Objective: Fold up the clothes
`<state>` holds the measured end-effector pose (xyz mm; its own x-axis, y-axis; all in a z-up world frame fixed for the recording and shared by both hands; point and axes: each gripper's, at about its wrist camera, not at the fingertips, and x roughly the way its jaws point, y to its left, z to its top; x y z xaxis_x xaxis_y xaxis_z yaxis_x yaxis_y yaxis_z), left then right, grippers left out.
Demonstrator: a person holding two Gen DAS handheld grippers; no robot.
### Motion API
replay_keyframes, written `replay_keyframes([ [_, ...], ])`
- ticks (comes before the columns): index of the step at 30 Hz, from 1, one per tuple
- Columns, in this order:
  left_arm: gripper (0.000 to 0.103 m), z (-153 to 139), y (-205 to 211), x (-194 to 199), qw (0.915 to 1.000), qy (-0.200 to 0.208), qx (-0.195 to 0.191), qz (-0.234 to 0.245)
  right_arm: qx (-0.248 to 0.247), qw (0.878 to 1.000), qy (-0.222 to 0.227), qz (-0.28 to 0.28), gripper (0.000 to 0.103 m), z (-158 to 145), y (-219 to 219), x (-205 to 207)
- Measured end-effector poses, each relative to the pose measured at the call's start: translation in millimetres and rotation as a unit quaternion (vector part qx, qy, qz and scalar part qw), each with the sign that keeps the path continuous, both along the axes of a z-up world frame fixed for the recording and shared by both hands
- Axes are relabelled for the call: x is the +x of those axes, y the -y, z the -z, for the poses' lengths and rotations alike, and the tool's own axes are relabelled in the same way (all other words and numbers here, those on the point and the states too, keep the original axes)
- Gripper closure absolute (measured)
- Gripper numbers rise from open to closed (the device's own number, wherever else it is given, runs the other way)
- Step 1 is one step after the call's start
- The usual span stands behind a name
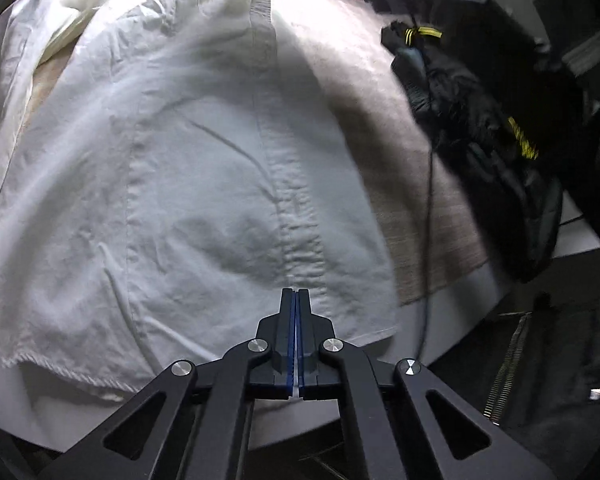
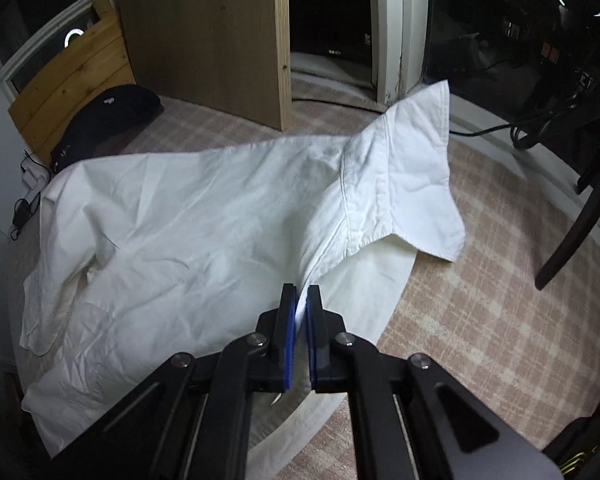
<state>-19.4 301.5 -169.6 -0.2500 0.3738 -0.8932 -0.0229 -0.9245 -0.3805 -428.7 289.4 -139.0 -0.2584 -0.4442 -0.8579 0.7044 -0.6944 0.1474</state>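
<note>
The white shirt point(image 1: 204, 168) lay spread over a bed covered by a checked pink bedspread point(image 2: 480, 292), button placket point(image 1: 288, 184) running up the middle in the left wrist view. One sleeve point(image 2: 56, 280) lay bent along the far side of the body panel, and the collar point(image 2: 412, 184) stood raised off the bed. The fabric appeared light, thin and limp; it would likely sag and crease wherever unsupported, and stitched edges such as hem, placket and collar band would offer the firmest hold.

The left claw point(image 1: 296, 296) was pressed together at the hem end of the placket, with white cloth visible between the blue pads. The right claw point(image 2: 302, 296) pinched a ridge of cloth just below the collar, its jaws slightly parted by the fabric, and the shirt was drawn up toward it. Both claws pointed forward and down across the garment. A dark-sleeved person point(image 1: 480, 80) stood beside the bed. A dark bag point(image 2: 112, 116) lay near the wooden headboard point(image 2: 72, 80).
</note>
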Motion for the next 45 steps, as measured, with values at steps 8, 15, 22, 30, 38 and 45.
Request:
replay_keyframes([
  [8, 0.058, 15.8, -35.8, -4.1, 0.9940, 0.025, -0.099, 0.040, 0.026, 1.000, 0.002, -0.007, 0.097, 11.9, -0.4, -2.7],
  [15, 0.102, 14.6, -20.4, -1.4, 0.9969, 0.021, -0.072, 0.024, 0.030, 1.000, 0.000, -0.010, 0.098, 19.4, 1.7, -0.6],
  [22, 0.102, -20.1, -9.5, 2.8, 0.9999, -0.011, -0.006, 0.006, 0.005, 1.000, -0.026, -0.010, 0.099, -4.6, -0.3, -3.0],
  [30, 0.102, 0.5, -39.0, -20.3, 0.9983, 0.000, -0.035, 0.046, 0.024, 0.999, -0.046, -0.009, 0.099, -2.6, 7.9, -16.1],
  [38, 0.101, 10.4, -37.5, -16.1, 0.9979, 0.023, -0.025, 0.055, 0.082, 0.996, -0.037, -0.019, 0.097, 37.9, 17.5, -13.2],
  [45, 0.068, -48.3, 39.3, 44.1, 0.9959, -0.011, -0.071, -0.054, 0.101, 0.993, -0.054, -0.038, 0.078, 16.1, 26.3, 16.5],
])
